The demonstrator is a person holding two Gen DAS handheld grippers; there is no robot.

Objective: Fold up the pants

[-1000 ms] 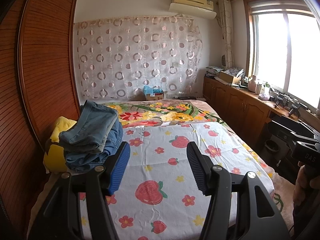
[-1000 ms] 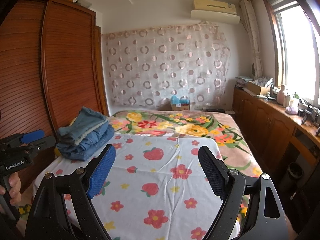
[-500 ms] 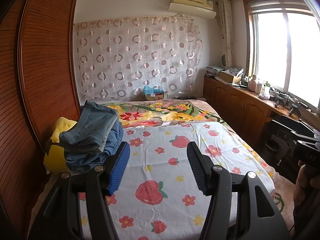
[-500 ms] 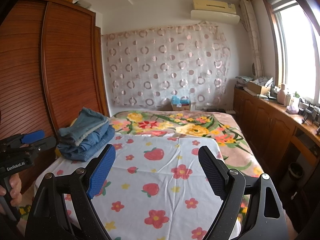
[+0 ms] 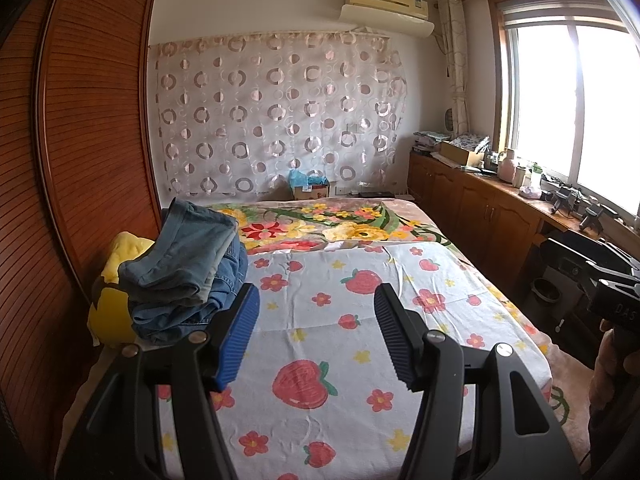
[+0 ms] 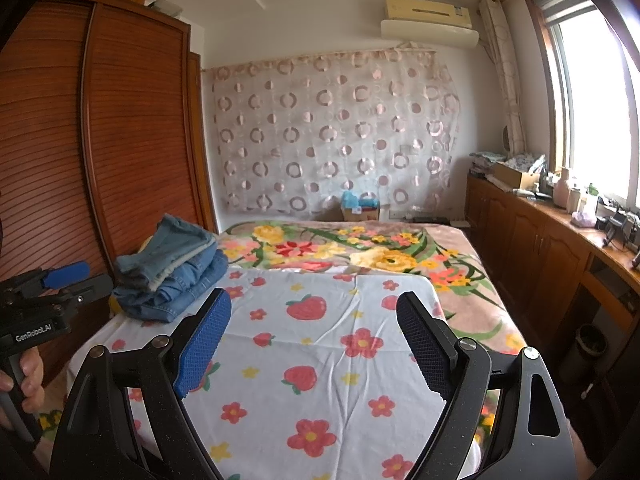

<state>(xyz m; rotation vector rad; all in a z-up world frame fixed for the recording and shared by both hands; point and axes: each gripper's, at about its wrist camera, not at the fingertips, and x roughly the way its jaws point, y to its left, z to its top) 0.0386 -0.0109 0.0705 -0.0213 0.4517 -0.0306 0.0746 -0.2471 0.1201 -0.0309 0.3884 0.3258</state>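
The pants [image 5: 184,276] lie as a pile of blue denim at the edge of the bed [image 5: 400,216] nearest the wooden wardrobe [image 5: 92,140], partly on top of a yellow cushion [image 5: 116,312]. In the right wrist view the same pile [image 6: 172,272] sits beside the strawberry sheet [image 6: 320,344], which covers the near half of the bed. There seem to be several pairs, a lighter one on top of darker ones, but how many cannot be told.

The left gripper [image 5: 316,336] is held above the strawberry sheet with its jaws apart and nothing between them; the pile is just beside its left finger in the picture. The right gripper [image 6: 312,340] is also wide open and empty, well apart from the pile.

Denim is probably rather heavy and thick for cloth. It will bend softly but keep some body, and it should not slip much between the ribbed blue pads [image 5: 240,340]. A good place to take hold would be the waistband or a thick seam of the top pair, because one loose layer could pull away alone. The sheet is thin, wrinkled cotton, and the blanket [image 5: 340,228] behind it looks fluffy.
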